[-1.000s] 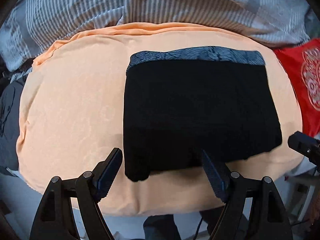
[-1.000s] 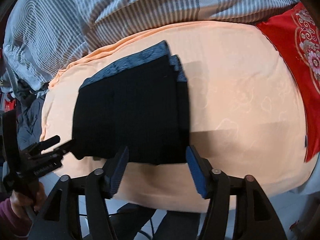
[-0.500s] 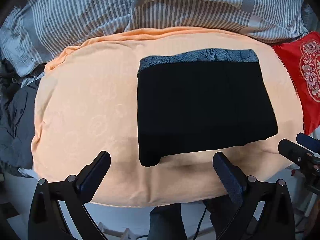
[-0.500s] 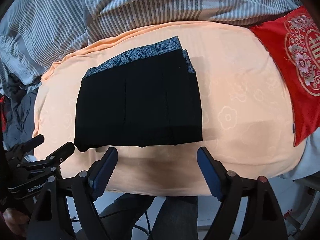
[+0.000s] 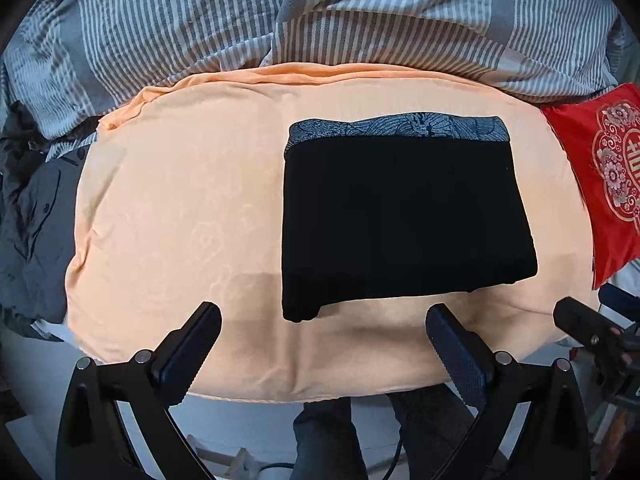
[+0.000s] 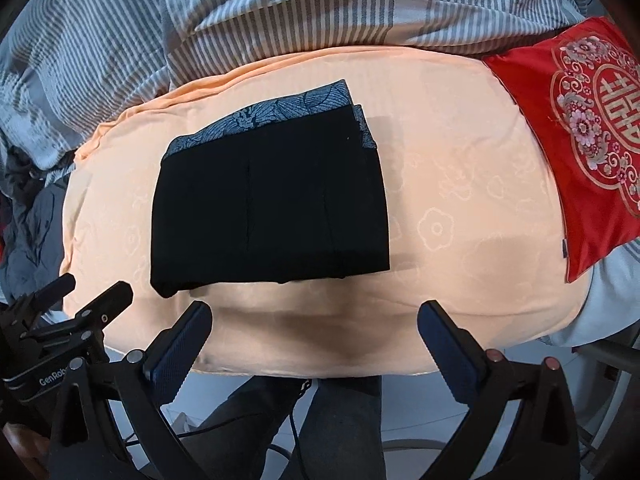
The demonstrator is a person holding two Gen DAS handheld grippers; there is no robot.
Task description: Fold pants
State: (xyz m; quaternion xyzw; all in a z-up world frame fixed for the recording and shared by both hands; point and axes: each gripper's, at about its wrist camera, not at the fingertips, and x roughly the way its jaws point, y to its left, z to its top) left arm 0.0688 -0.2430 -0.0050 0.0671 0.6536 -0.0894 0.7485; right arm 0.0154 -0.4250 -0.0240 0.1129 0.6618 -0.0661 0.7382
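Note:
The black pants (image 5: 400, 220) lie folded into a compact rectangle on the orange sheet (image 5: 180, 208), with a blue patterned waistband along the far edge. They also show in the right wrist view (image 6: 272, 204). My left gripper (image 5: 322, 332) is open and empty, held back above the sheet's near edge, short of the pants. My right gripper (image 6: 314, 332) is open and empty, also back from the pants' near edge. The left gripper shows at the lower left of the right wrist view (image 6: 80, 304). The right one shows at the right edge of the left wrist view (image 5: 588, 324).
A grey striped duvet (image 5: 320, 20) lies bunched behind the sheet. A red embroidered pillow (image 6: 580, 128) sits at the right. Dark clothes (image 5: 28, 216) are heaped at the left. The person's legs (image 6: 320, 420) and the floor are below the near edge.
Both grippers have let go of the pants' near edge, opened wider and drawn back toward the person. The folded pants stay flat on the sheet.

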